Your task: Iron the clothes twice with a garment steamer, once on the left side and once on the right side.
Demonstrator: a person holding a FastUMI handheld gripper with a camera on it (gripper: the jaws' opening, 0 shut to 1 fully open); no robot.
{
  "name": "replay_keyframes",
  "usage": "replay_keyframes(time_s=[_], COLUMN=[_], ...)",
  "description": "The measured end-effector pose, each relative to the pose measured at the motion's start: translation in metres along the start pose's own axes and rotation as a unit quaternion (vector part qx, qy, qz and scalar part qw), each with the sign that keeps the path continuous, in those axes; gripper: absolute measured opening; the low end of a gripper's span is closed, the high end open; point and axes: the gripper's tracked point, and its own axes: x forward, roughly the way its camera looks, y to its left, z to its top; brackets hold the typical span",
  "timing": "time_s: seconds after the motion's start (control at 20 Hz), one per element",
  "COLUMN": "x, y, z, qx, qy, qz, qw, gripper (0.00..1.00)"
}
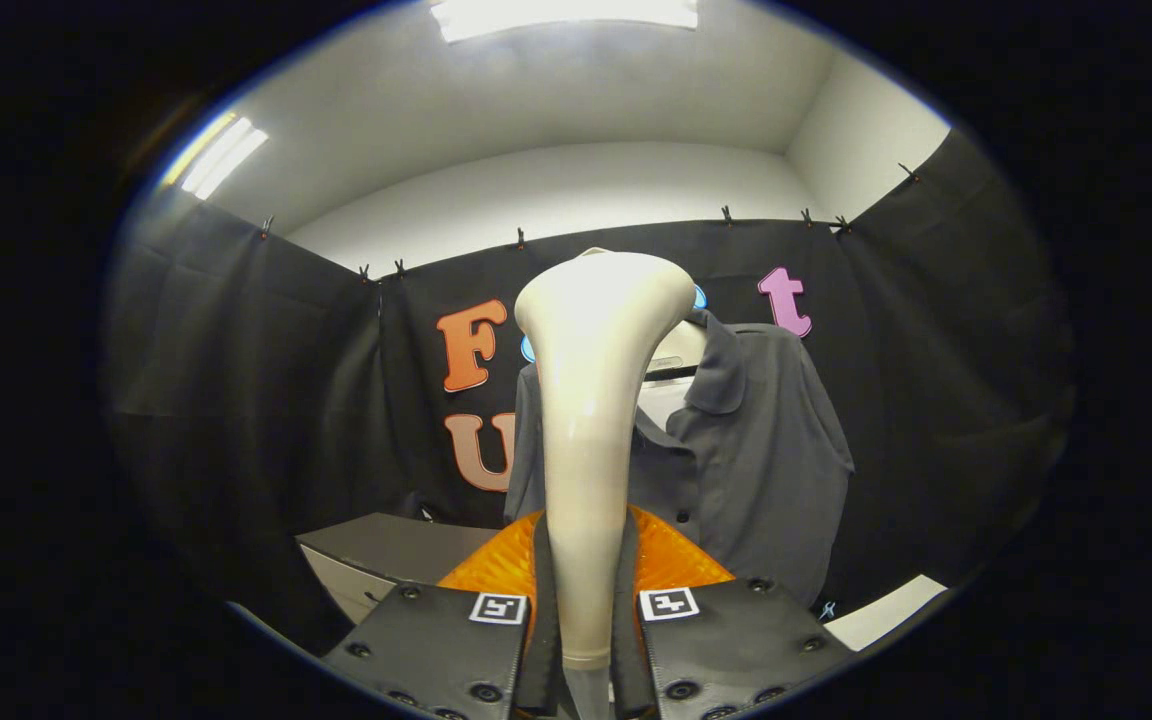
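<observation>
My gripper (586,590) is shut on the garment steamer (591,400), a cream handheld unit that stands upright between the fingers with its wide head at the top. Both fingers press on its narrow handle. Beyond the steamer hangs a dark grey collared shirt (756,450) on a mannequin or hanger against the black booth wall. The steamer head is apart from the shirt and hides the shirt's left half. The shirt's collar is open, with a pale neck piece (676,360) showing inside.
A grey box or table corner (386,555) sits low to the left, beyond the fingers. A white sheet (886,612) lies low to the right, beside the shirt's hem. Black cloth walls close in on all sides.
</observation>
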Motion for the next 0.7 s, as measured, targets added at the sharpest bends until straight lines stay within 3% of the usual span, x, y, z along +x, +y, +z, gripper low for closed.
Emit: replay_keyframes(time_s=[0.7], x=[0.003], y=[0.023], z=[-0.002], qx=[-0.004], qy=[-0.014], qz=[-0.014], qw=[1.0], gripper=[0.27])
